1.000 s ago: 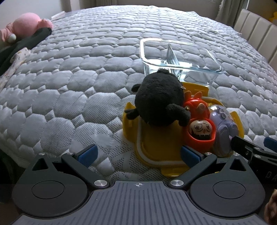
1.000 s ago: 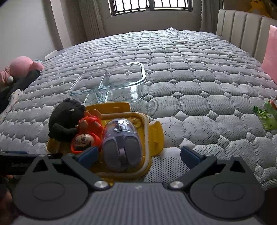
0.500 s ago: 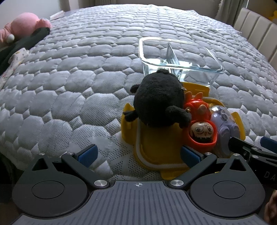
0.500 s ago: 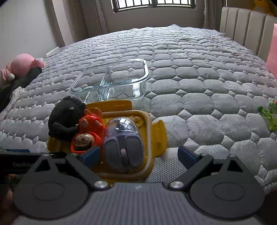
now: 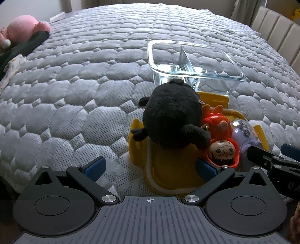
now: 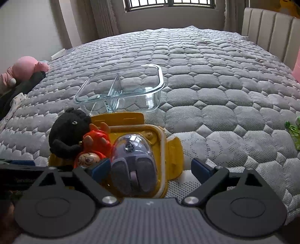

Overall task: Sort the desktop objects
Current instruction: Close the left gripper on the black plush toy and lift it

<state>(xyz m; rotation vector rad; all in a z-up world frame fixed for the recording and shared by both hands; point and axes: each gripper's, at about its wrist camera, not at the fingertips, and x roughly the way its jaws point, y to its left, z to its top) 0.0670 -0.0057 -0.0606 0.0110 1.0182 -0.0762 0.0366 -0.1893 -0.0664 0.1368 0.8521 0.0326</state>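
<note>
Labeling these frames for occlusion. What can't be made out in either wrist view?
- Yellow tray floor, left wrist view: mostly hidden under the black plush.
- Red doll, right wrist view: lower face cut by the right gripper finger.
- Purple mouse, left wrist view: near end covered by the right gripper's black finger.
- Green item, right wrist view: cut off by the frame edge, unidentifiable.
- Pink plush: too small and distorted for detail.

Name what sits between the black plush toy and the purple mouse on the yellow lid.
The red doll lies between the black plush toy and the purple mouse, clearest in the right wrist view.

pink plush [image 5: 24,28] far left | grey quilt [image 5: 84,75] | window [image 6: 168,4]
</note>
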